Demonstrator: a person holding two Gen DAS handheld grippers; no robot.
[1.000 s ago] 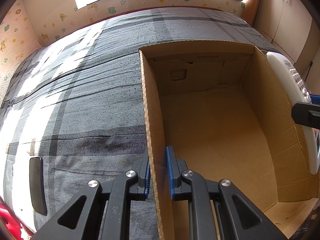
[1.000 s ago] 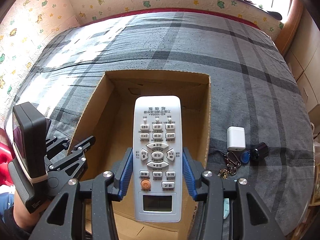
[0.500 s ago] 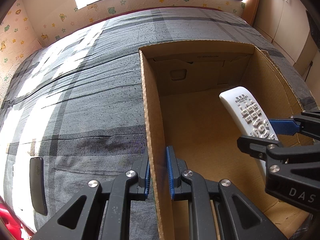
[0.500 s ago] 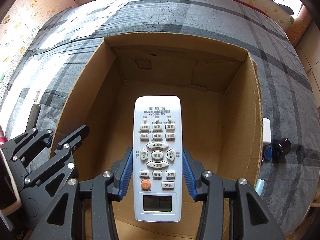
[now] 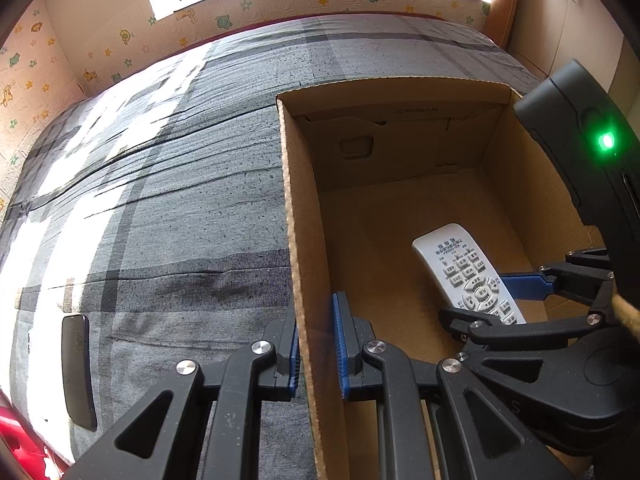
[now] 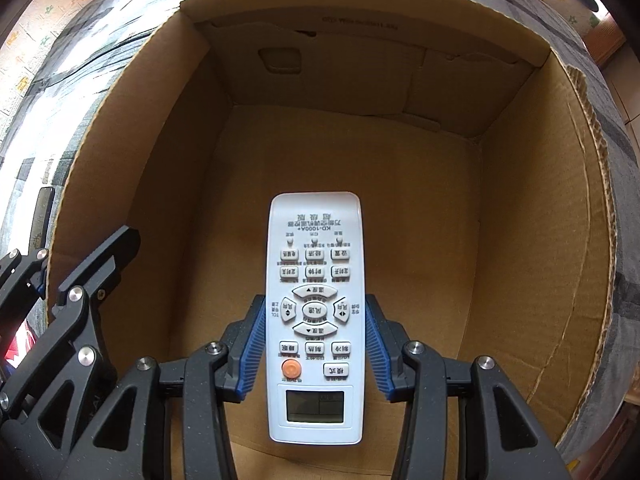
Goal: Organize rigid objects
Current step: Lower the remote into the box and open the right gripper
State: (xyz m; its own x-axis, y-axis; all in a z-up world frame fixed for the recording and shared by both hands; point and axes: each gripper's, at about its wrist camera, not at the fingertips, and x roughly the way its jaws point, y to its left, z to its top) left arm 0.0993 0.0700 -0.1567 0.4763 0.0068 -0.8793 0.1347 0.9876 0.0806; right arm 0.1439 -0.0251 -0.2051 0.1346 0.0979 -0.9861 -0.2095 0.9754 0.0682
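An open cardboard box [image 5: 304,208] [image 6: 532,200] stands on a grey plaid bedspread [image 5: 160,200]. My left gripper [image 5: 316,344] is shut on the box's left wall, one blue pad on each side of the cardboard. My right gripper [image 6: 315,344] is shut on a white remote control [image 6: 315,280] [image 5: 464,268], its blue pads pressed on the remote's long sides. The remote hangs deep inside the box, buttons facing the camera, its far end close above the box floor. In the left wrist view the right gripper [image 5: 500,300] reaches in from the right.
A flat black object [image 5: 78,368] lies on the bedspread left of the box. A patterned wall panel [image 5: 280,12] and a bright window border the far side of the bed. Wooden cabinets [image 5: 568,8] stand at the right. Inside the box only the remote shows.
My right gripper has come down with the remote from above the box rim into the box, near its floor. The left gripper has kept its hold on the wall.
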